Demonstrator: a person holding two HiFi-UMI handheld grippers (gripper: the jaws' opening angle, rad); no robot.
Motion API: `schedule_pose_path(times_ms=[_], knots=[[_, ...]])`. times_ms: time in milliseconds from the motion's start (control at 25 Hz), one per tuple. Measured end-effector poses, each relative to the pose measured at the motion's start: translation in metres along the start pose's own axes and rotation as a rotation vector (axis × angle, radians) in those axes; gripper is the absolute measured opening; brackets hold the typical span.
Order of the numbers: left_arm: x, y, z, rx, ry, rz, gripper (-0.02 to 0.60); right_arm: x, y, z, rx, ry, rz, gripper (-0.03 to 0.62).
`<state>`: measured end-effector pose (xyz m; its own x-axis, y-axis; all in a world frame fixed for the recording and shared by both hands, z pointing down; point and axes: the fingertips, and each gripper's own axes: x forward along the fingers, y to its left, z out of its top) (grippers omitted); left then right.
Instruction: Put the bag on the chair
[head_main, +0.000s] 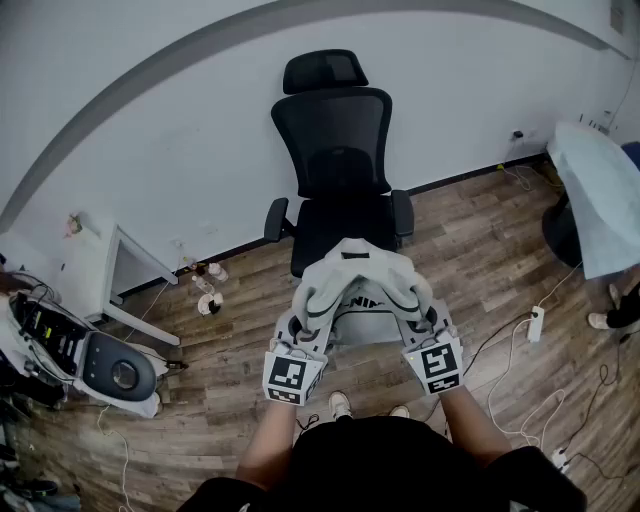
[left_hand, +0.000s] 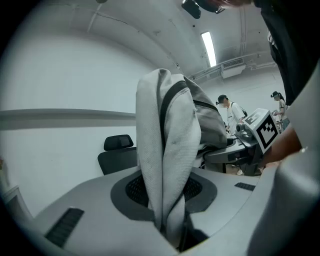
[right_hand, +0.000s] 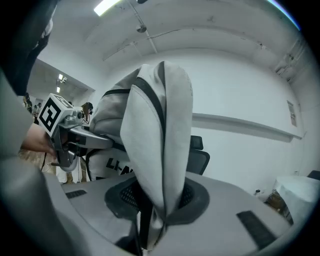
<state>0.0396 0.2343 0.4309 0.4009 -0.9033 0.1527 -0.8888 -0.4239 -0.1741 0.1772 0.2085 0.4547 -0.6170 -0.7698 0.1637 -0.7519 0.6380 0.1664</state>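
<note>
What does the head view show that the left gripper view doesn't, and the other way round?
Only the head view shows the white table, the power strip and the person's shoes. Only the left gripper view shows the ceiling light and people standing far back. Both show the grey bag, pinched by the left tongs and the right tongs, and the black chair beyond it.

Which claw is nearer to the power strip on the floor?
Right. The right claw grips the bag nearer the power strip; the left claw grips it farther away.
</note>
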Motion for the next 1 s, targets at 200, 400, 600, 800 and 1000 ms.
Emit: schedule_pose_path(times_ms=[200, 400, 600, 800, 1000], knots=[[-0.01, 0.002, 0.006, -0.026, -0.04, -0.009, 0.115, -0.006, 0.007, 0.009, 0.006, -0.028, -0.001, 0.104], [-0.025, 0.029, 0.023, -0.031, -0.103, 0.004, 0.115, 0.003, 0.024, 0.039, 0.002, -0.082, -0.003, 0.104], [-0.037, 0.056, 0.052, -0.016, -0.191, 0.016, 0.117, 0.015, 0.032, 0.076, 0.004, -0.163, -0.007, 0.108], [-0.039, 0.08, 0.063, -0.004, -0.231, -0.015, 0.117, 0.031, 0.039, 0.096, 0.028, -0.209, -0.025, 0.115], [-0.039, 0.102, 0.054, -0.021, -0.232, -0.047, 0.117, 0.046, 0.054, 0.1, 0.029, -0.22, -0.05, 0.114]])
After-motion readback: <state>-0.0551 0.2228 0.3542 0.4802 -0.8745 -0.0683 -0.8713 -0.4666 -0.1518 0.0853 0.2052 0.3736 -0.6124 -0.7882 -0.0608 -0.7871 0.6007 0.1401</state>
